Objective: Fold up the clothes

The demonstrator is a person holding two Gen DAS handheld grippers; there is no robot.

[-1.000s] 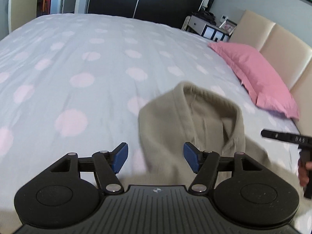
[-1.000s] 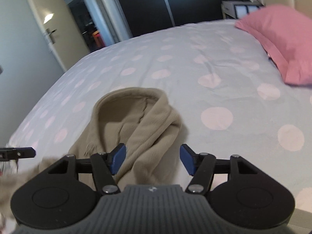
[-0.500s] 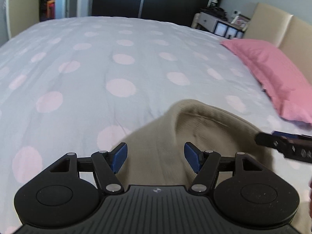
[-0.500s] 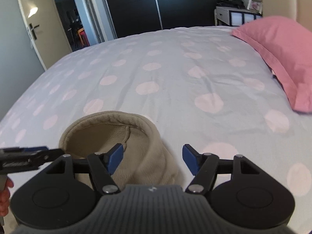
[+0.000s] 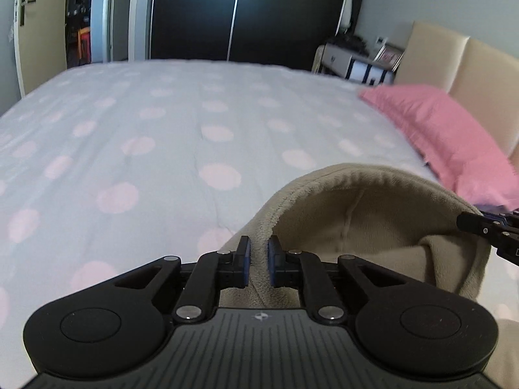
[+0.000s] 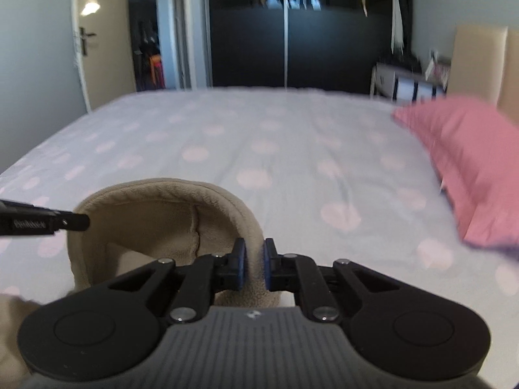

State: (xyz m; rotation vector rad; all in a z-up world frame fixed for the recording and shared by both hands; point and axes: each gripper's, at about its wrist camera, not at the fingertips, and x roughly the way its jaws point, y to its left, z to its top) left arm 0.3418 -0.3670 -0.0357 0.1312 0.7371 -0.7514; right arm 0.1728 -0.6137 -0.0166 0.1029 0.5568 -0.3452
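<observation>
The left gripper point(image 5: 258, 261), black with blue pads, has its jaws closing, and the frames show the thick hem of a beige fleece garment point(image 5: 373, 207) pinched between them. The right gripper point(image 6: 254, 264) is closing the same way, its blue pads pressed on the opposite side of that same rounded fleece edge (it looks like a hood or collar opening, though the rest of the garment is out of view).

The fleece garment point(image 6: 162, 207) is at the near edge of the bed, its opening stretched between the two grippers and arching up so the paler inside with a centre seam faces the cameras. In the left wrist view the tip of the right gripper point(image 5: 486, 227) shows at the right rim of the fleece; in the right wrist view the left gripper's tip point(image 6: 65, 222) shows at the left rim.

Beyond lies a pale grey bedspread with soft pink dots point(image 5: 162, 149), spreading to the far side. A pink pillow point(image 5: 447, 136) lies at the right against a cream padded headboard point(image 5: 470, 64). At the far wall stands a dark wardrobe with sliding doors point(image 6: 285, 32), and a cream door point(image 6: 97, 32) at the far left stands open.
</observation>
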